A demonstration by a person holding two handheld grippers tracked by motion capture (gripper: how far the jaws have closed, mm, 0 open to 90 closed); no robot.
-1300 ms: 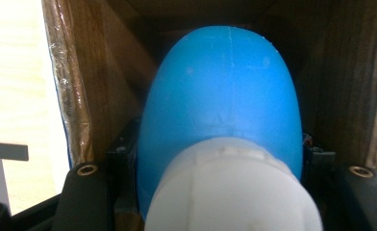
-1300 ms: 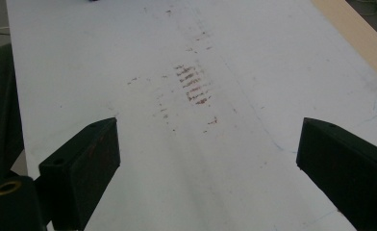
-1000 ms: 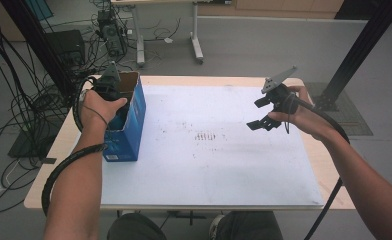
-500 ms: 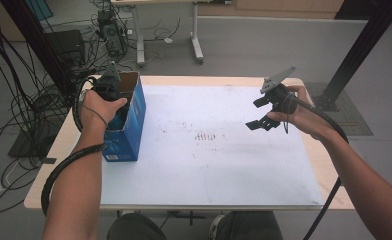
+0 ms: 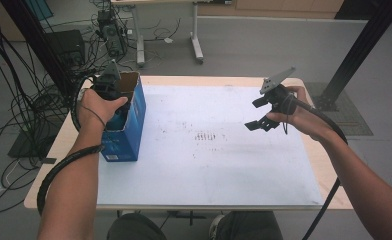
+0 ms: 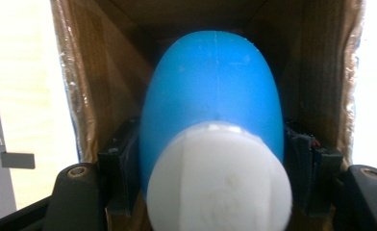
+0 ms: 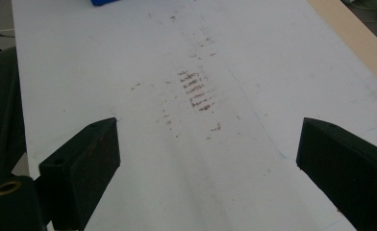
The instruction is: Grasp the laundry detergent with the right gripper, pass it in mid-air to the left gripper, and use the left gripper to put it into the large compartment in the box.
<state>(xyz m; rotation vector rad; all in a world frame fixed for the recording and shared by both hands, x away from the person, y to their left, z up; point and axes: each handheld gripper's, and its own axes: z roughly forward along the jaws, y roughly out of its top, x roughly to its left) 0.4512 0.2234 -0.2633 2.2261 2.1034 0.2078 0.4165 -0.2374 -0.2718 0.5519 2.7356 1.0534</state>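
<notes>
A blue bottle [image 6: 210, 91] with a white cap [image 6: 220, 183] stands inside an open cardboard box [image 5: 129, 135] with blue outer sides, at the table's left. My left gripper [image 6: 210, 159] reaches down into that box [image 6: 321, 72]. Its jaws have just been opening, and the bottle sits between the pads [image 6: 124, 163], which flank it closely. In the high view the left gripper [image 5: 109, 87] is over the box top, under the person's hand. My right gripper [image 5: 259, 114] hovers over the table's right side. It is open, with nothing between its jaws [image 7: 206, 159].
A white sheet [image 5: 209, 170] covers most of the wooden table [image 5: 69, 145] and carries a patch of brown marks [image 5: 206, 136] near its middle. Cables and a desk frame [image 5: 139, 40] lie on the floor beyond. A black post [image 5: 359, 45] stands at the right.
</notes>
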